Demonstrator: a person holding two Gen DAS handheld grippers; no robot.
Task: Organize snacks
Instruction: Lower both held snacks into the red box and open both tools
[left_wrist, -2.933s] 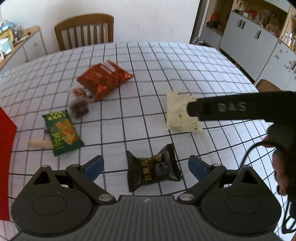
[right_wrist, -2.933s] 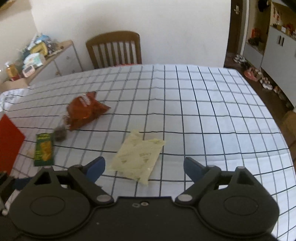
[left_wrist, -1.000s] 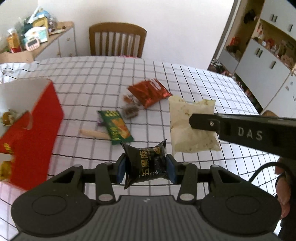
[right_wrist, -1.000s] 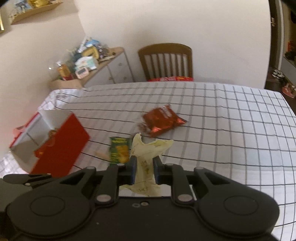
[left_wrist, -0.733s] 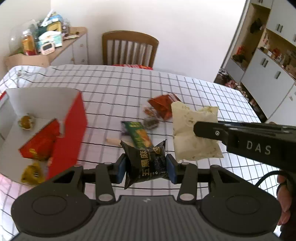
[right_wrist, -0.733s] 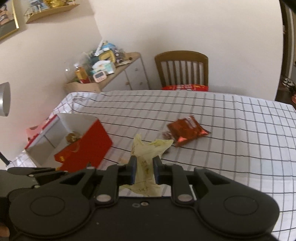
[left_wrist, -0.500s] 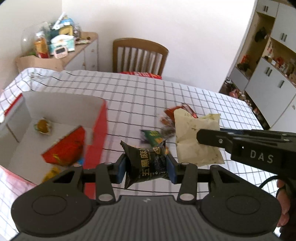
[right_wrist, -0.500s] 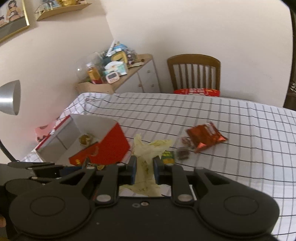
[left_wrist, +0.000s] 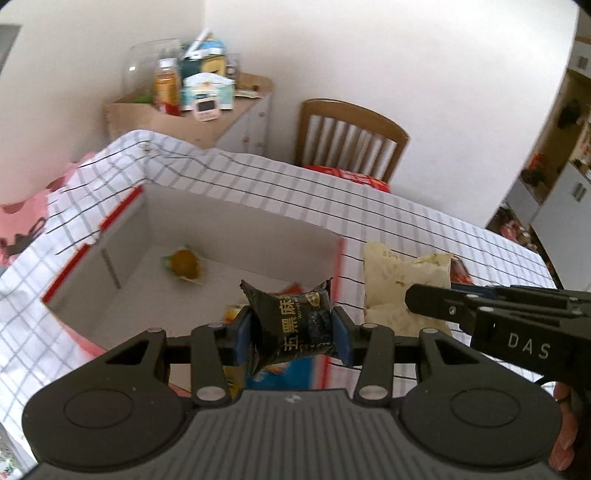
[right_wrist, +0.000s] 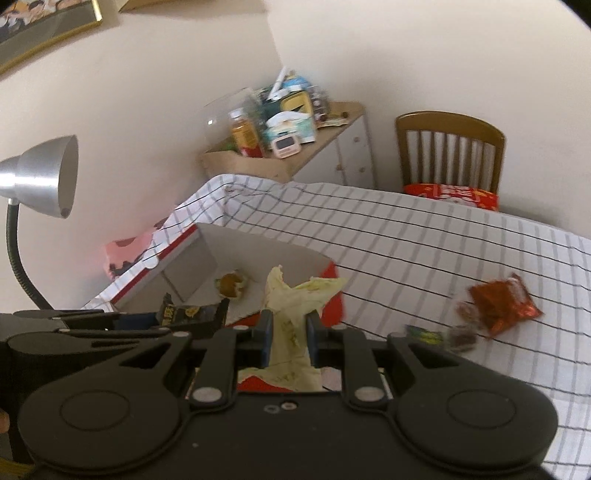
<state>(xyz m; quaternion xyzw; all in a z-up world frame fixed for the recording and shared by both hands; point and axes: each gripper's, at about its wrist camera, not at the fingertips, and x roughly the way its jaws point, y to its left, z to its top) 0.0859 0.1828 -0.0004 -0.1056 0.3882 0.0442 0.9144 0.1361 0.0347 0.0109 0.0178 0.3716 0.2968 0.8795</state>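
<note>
The bench (left_wrist: 424, 229), covered in a white cloth with a dark grid, filled most of both views. On it sat a red box (left_wrist: 122, 210) with pale inner walls, open at the top; inside lay a small round yellowish snack in a clear wrapper (left_wrist: 183, 263), and parts of a red packet and a blue packet showed near the front, mostly hidden behind the left hand-held gripper (left_wrist: 291, 330). That gripper hung over the box's near right corner with its blue pads pressed against the sides of a black snack packet (left_wrist: 295, 321), a glossy, puffed pouch with crimped ends and gold characters on its face. The right hand-held gripper (right_wrist: 290, 334) was clamped tight on a pale yellow packet (right_wrist: 291, 295), a flat, creased, matt bag speckled with faint green print, whose upper part flared out above the pads and hung over the box's right wall. Out on the cloth, well apart from the box, lay a crumpled red foil bag (right_wrist: 504, 302), with a small dark wrapped sweet (right_wrist: 463, 338) just beside it and a green packet (right_wrist: 424, 334) next to that, both blurred.
</note>
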